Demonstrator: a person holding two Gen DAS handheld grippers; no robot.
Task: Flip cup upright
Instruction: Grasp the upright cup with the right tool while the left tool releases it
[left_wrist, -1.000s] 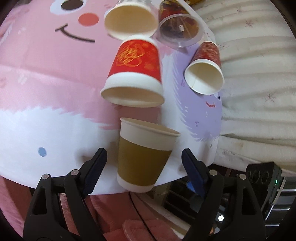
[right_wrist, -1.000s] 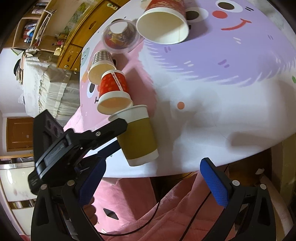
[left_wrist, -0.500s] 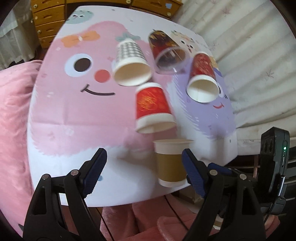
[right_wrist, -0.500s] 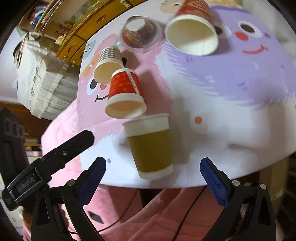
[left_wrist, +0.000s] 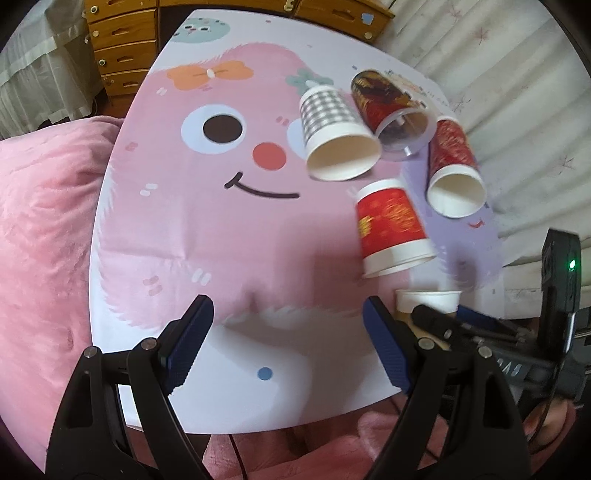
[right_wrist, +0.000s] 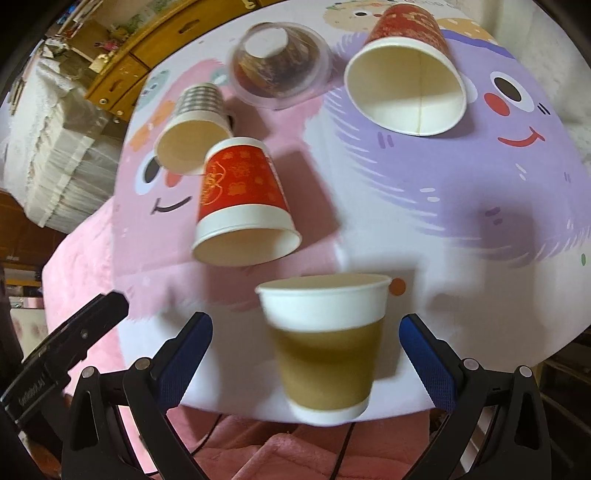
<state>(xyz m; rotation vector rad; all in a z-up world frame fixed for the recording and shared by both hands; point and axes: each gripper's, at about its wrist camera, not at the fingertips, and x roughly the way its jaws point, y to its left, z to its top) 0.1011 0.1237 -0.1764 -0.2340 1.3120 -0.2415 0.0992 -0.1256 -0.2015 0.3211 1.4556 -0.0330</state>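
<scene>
Right gripper (right_wrist: 306, 354) hangs with its jaws spread wide, and the brown cup (right_wrist: 325, 347) stands upright between them, near the table (right_wrist: 461, 229) edge, touching neither blue pad. Just behind it a red cup (right_wrist: 242, 206) lies on its side, mouth toward the camera. Further back lie a checked cup (right_wrist: 194, 129), a clear plastic cup (right_wrist: 279, 64) and a second red cup (right_wrist: 406, 74), all tipped over. The left gripper's black tip (right_wrist: 88, 325) pokes in at lower left.

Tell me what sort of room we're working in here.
Probably a bedroom at home, not a lab. A small table with a cartoon-face cloth stands beside pink plush bedding, a wooden chest of drawers sits behind it, and paper cups, like the brown-banded one, lie on it.
</scene>
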